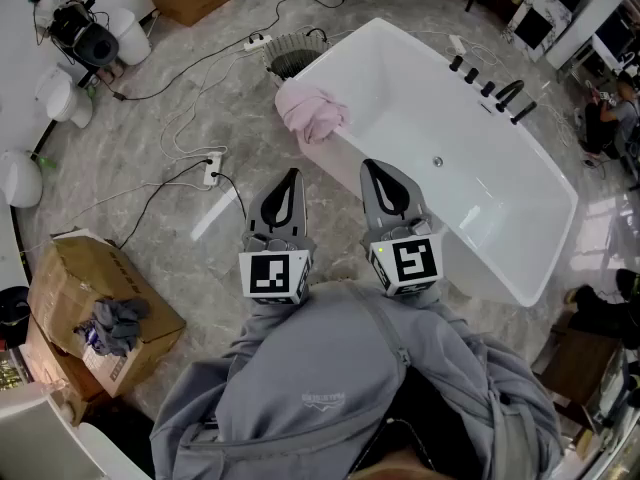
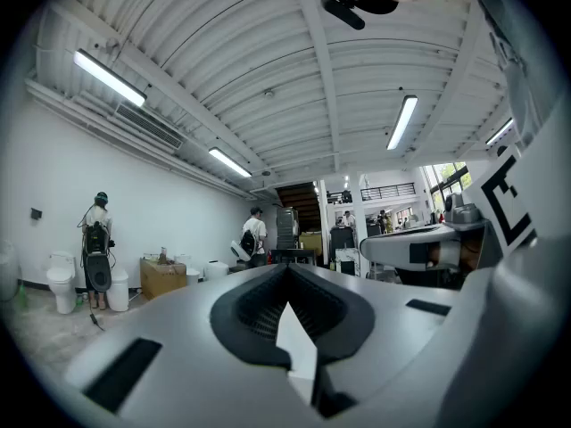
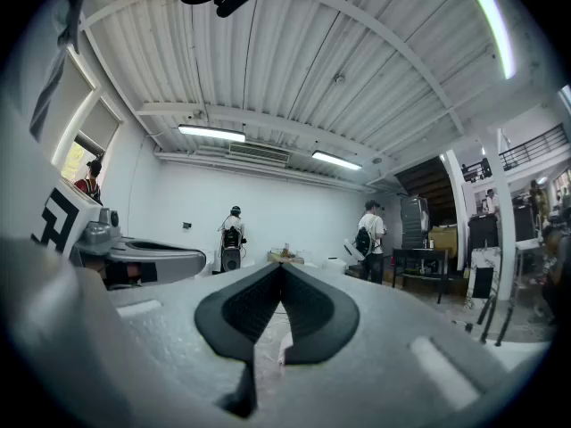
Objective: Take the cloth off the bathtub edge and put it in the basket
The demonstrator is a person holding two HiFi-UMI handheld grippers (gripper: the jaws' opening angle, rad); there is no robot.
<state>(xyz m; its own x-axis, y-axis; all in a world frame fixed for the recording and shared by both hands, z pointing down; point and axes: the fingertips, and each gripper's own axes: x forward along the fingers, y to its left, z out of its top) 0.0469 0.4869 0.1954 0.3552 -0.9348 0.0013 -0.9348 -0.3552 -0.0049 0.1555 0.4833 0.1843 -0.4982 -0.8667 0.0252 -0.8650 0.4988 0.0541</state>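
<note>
Cloth (image 1: 312, 113), soft and light, draped on the bathtub (image 1: 520, 183) edge: pinch its bunched top; both grippers closed, empty.

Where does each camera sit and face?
Head view: on the person's head, looking steeply down at bathtub, cloth, basket; left gripper, right gripper, grey top show.
Left gripper view: on the left gripper, facing level across the room; its shut jaws show.
Right gripper view: likewise on the right gripper; shut jaws show.
Shared: each gripper view catches the other gripper alongside.
</note>
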